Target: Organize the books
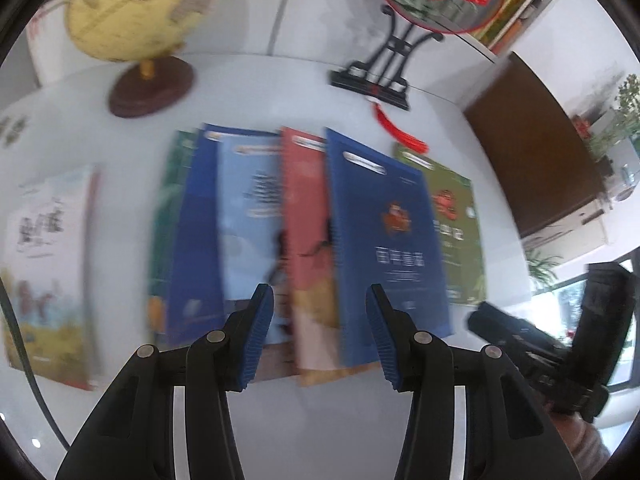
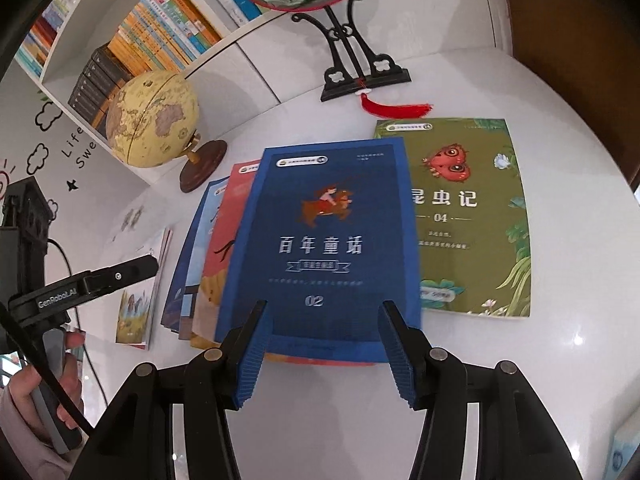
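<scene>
1. Books fanned flat on the white bench (image 2: pixel 520 360); dark blue book (image 2: pixel 328 248) on top, green book (image 2: pixel 476 216) beside.
2. Left hand-held gripper (image 1: pixel 320 336) and right hand-held gripper (image 2: pixel 324 352): both partly open above them, holding nothing.

Both fisheye pictures were bright and evenly lit, with only weak shadows on the white table (image 2: pixel 560 240), which showed small glare spots near its right edge. The left wrist picture was strongly smeared by motion blur, so the books (image 1: pixel 280 220) and the globe (image 1: pixel 140 12) had soft, doubled edges, while the right wrist picture was mostly sharp and the title on the blue book (image 2: pixel 324 240) was readable. Straight lines bent toward the borders, and the corners were dark.
</scene>
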### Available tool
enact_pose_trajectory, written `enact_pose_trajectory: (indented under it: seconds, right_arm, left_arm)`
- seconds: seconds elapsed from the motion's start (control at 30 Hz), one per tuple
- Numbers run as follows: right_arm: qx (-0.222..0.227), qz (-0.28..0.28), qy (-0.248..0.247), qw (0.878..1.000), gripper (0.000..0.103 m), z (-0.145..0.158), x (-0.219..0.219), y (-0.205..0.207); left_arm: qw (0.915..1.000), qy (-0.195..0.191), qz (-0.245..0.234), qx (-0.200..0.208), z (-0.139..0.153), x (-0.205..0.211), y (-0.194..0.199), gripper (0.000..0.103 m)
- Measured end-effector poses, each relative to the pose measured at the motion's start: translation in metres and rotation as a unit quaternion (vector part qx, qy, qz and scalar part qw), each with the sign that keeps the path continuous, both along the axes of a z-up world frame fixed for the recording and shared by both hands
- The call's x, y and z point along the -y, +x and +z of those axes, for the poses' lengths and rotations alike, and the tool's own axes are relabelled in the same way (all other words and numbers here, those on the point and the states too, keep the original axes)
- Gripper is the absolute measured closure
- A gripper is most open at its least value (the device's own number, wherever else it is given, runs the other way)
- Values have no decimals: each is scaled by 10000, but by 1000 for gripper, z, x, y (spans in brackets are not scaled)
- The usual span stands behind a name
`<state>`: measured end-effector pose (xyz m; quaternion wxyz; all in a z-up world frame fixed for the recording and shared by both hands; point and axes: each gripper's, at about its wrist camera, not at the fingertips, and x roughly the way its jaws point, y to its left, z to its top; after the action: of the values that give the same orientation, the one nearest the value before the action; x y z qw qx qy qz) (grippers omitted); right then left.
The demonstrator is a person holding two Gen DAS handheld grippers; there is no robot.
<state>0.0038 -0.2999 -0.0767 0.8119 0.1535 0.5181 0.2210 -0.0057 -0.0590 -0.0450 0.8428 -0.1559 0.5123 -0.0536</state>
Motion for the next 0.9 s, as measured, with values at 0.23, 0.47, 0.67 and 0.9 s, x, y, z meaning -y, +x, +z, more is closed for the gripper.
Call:
enact_pose_trajectory:
  seconds: [0.23, 0.47, 0.67, 0.9]
  right_arm:
    - [-355, -57, 514, 9980, 50, -28, 32, 11]
    - [-575, -94, 770, 9953, 50, -46, 45, 18]
    - [-798, -87, 876, 9929, 50, -61, 46, 25]
    - [-850, -81, 1099, 9903, 42, -71, 46, 28]
  left_arm:
    - [9989, 157, -244, -357, -19, 42, 12, 57]
    - [9968, 454, -189, -623, -36, 56, 18, 57]
    - [9974, 316, -29, -640, -42, 50, 17, 52]
    - [9991, -48, -3, -414, -45, 54, 18, 27]
